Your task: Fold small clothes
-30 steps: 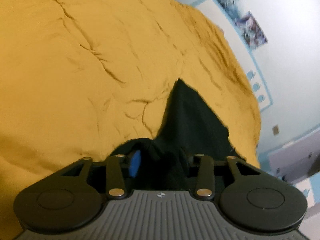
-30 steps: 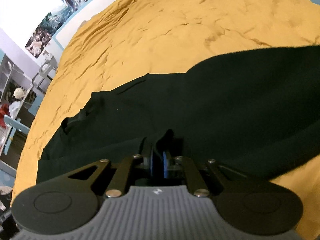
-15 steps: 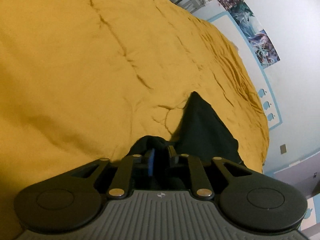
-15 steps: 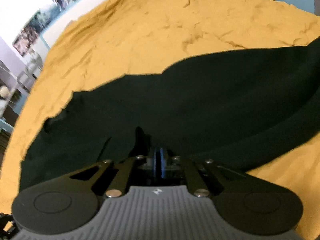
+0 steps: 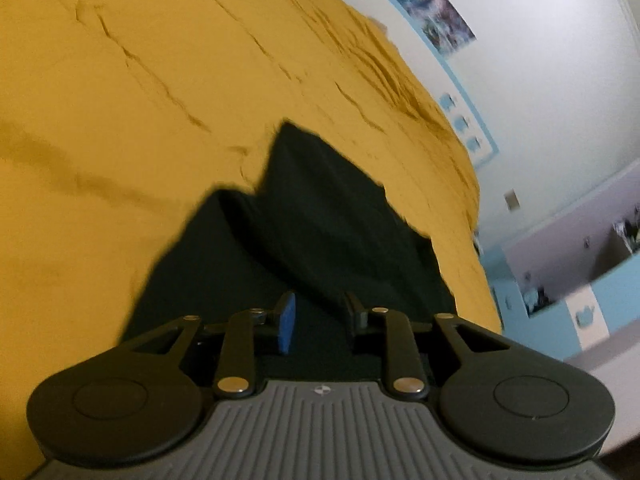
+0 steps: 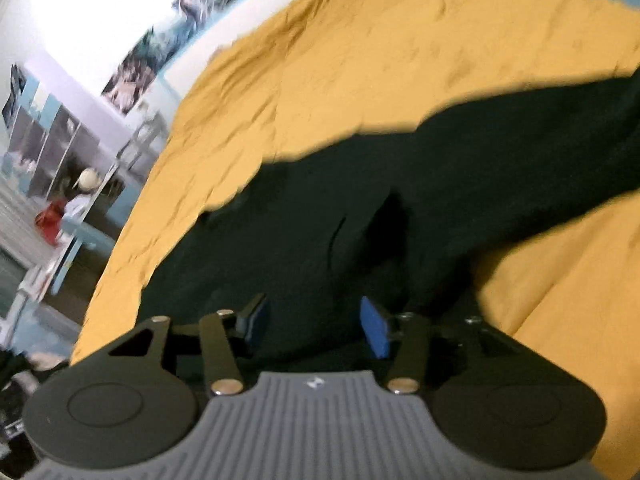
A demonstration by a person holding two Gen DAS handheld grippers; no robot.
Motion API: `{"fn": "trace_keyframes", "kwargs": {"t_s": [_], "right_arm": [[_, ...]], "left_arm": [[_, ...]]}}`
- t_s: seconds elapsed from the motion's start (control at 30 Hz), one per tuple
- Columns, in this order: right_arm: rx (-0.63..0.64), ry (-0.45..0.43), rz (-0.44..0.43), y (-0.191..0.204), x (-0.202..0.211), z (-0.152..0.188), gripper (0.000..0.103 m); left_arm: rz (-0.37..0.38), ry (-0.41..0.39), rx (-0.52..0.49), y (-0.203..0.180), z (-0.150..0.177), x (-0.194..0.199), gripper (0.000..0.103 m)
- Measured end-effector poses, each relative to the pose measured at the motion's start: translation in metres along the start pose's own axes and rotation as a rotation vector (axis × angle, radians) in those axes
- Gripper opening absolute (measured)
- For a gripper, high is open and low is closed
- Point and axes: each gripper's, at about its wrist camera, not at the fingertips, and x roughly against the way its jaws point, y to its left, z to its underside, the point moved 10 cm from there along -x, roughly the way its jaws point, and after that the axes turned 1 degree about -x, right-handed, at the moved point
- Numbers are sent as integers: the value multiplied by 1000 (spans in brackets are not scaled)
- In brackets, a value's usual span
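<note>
Both grippers, left (image 5: 318, 322) and right (image 6: 316, 326), are now standing wide apart, releasing the garment (image 5: 320, 216); one fold is finishing.

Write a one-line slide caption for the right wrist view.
Right gripper open above a dark garment spread on a mustard-yellow bedspread, with posters on the wall behind.

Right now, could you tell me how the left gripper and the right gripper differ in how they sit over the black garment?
The left gripper has a narrower gap between its fingers than the right gripper, whose jaws stand wider. Only one blue pad faces the camera on the left; both pads show on the right. Both are open and clamp nothing, above the black garment on the mustard bedspread.
</note>
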Motion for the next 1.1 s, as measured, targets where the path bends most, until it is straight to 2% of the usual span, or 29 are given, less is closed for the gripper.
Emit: {"fn": "trace_keyframes", "kwargs": {"t_s": [0.07, 0.13, 0.17, 0.27, 0.33, 0.37, 0.47, 0.6, 0.73, 0.83, 0.9, 1.0, 1.1], "right_arm": [[8, 3, 69, -11, -11, 3, 46], [-18, 5, 187, -32, -14, 5, 40], [-48, 10, 197, -38, -11, 6, 35], [-101, -14, 130, -45, 17, 9, 36], [-89, -79, 134, -57, 50, 3, 41], [-86, -122, 148, -65, 69, -2, 48], [-114, -247, 216, -108, 125, -23, 55], [-300, -413, 306, -194, 199, -57, 62], [-522, -543, 318, -273, 239, -88, 65], [-643, -583, 307, -314, 242, -105, 65], [-695, -577, 302, -333, 234, -111, 65], [-757, -560, 276, -351, 216, -117, 65], [-779, -590, 283, -362, 209, -124, 65]], "left_arm": [[21, 24, -26, -9, 10, 2, 28], [12, 32, -62, -18, 21, 7, 28], [16, 42, -89, -25, 26, 10, 28], [36, 75, -171, -53, 38, 8, 39], [57, 104, -229, -78, 47, -1, 43], [74, 121, -252, -92, 54, -8, 43], [142, 176, -324, -142, 75, -35, 52], [217, 236, -405, -203, 103, -82, 55], [258, 258, -433, -247, 123, -140, 55], [251, 261, -436, -270, 134, -180, 55], [217, 254, -460, -279, 142, -203, 55], [187, 279, -459, -284, 154, -231, 55], [167, 307, -430, -283, 165, -255, 55]]}}
